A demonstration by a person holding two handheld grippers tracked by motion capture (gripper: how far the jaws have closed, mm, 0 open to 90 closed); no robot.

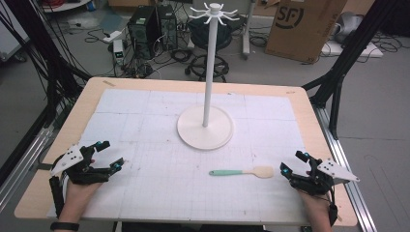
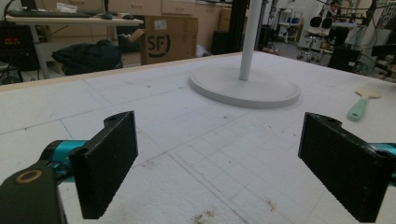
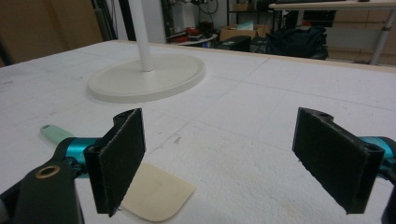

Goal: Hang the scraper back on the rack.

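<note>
A wooden table (image 1: 314,125), light at its rim, covered nearly edge to edge by a white gridded mat (image 1: 159,145) (scuffed and speckled with small brown marks in both gripper views). Beyond the far edge, a grey floor cluttered with black cables, computer towers (image 1: 152,24), a stool and a brown cardboard box (image 1: 304,24); black frame struts at either side. Centred toward the far half of the mat, a white hook stand (image 1: 208,72), round base flat, pole upright. Near the front right, a spatula (image 1: 241,172) lying flat, mint-green handle pointing left, pale blade pointing right, well apart from the stand's base. Just beside that blade, the right gripper (image 1: 294,163), jaws spread wide and holding nothing; in the right gripper view the blade (image 3: 156,193) lies under the left jaw, touching or not cannot be told. At the front left corner, the left gripper (image 1: 110,155), jaws likewise wide and empty, low over bare mat. Between the two grippers, open mat along the front edge; more bare mat left and right of the stand.
</note>
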